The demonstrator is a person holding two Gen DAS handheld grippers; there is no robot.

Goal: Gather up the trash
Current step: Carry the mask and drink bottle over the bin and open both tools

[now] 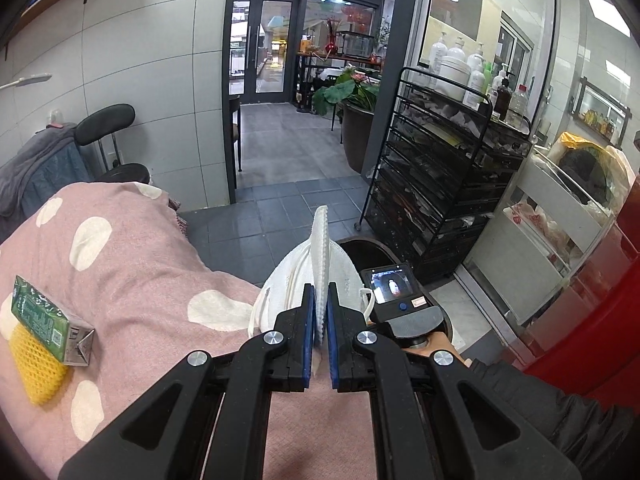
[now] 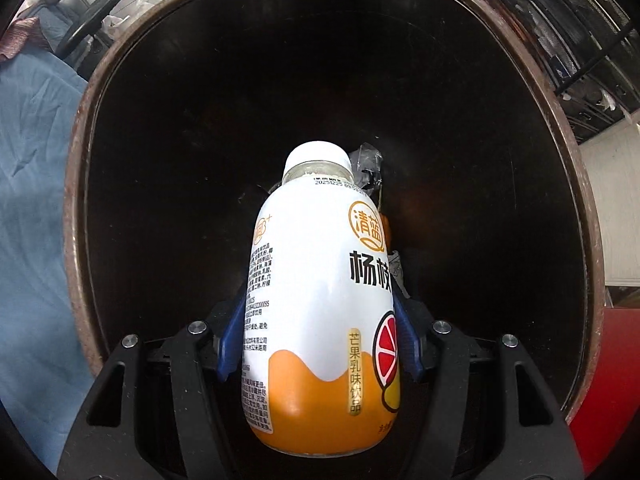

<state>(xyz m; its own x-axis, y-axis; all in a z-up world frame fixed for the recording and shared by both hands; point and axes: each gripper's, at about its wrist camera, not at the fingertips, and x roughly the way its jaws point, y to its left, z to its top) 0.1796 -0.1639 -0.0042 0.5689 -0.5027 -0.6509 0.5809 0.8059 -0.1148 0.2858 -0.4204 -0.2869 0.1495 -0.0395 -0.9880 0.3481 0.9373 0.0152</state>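
Two hand-held grippers clamp trash: left (image 1: 319, 300) a white mask (image 1: 320, 256), right (image 2: 320, 320) a "芒果乳味饮品" bottle (image 2: 320, 304)

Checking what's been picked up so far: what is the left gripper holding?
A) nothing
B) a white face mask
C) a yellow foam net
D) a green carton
B: the left gripper is shut on the white mask, while the carton and foam net lie on the pink blanket.

Black left tool (image 1: 319, 320) and right tool (image 2: 318, 336) — blue pads, silver screws — dark sleeve (image 1: 552, 408)
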